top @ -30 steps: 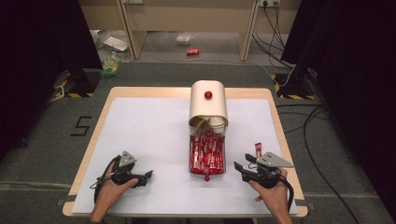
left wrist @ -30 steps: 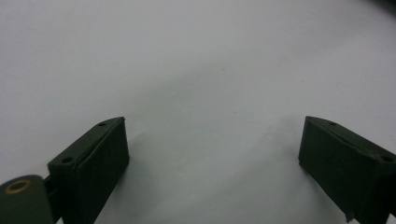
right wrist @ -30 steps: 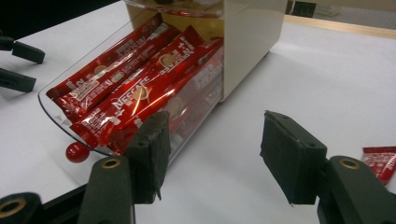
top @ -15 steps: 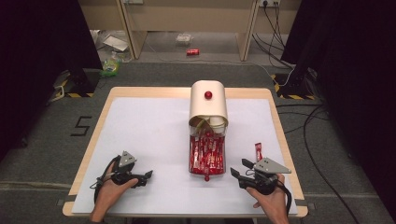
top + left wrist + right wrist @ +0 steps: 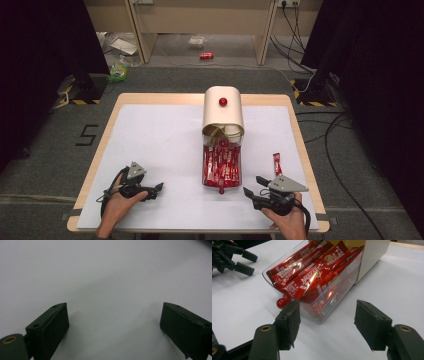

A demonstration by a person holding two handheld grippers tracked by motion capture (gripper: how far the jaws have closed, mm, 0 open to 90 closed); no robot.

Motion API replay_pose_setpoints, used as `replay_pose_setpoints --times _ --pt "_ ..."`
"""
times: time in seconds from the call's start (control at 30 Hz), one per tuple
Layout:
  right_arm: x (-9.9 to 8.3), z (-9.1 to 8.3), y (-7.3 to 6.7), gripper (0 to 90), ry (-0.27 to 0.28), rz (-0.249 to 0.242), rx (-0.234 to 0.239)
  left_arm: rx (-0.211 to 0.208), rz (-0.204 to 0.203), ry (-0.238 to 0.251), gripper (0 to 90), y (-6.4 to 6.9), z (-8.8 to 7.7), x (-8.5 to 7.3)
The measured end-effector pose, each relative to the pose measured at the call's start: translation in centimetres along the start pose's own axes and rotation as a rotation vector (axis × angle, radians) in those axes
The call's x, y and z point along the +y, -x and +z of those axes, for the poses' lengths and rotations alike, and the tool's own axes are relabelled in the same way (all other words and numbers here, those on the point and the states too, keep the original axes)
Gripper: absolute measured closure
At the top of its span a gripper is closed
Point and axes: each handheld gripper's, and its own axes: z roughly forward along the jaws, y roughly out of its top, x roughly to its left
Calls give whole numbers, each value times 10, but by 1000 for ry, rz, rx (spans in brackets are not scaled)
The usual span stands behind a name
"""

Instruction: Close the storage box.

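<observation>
One red sachet [image 5: 276,163] lies alone on the desk [image 5: 160,145], its long axis running away from the person, just ahead of the right hand-held gripper [image 5: 252,186], whose jaws have just been opening with nothing between them. One clear drawer [image 5: 317,312] of a cream dispenser [image 5: 222,112] holds many matching sachets. The left hand-held gripper [image 5: 156,189] is apart too.

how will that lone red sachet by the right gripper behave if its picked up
The sachet is a thin, flat foil stick, so probably light and floppy, likely sagging if pinched at one end. Its glossy wrap, like the ones in the drawer, may slip. Lying flat on the table, it shouldn't roll.
</observation>
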Motion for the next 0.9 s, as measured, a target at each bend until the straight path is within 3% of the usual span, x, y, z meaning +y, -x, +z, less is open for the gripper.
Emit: replay_pose_setpoints --times 0.17,0.3,0.67,0.9 --pt "-2 6 -5 361 -19 -14 16 0 3 -2 78 0 0 0" --pt "-3 9 -7 361 -23 -40 1 1 3 -2 78 0 0 0" --pt "-5 15 -7 361 -33 -36 -8 1 4 -3 77 0 0 0" --pt "-4 23 -11 365 -52 -62 -14 1 4 -3 77 0 0 0"
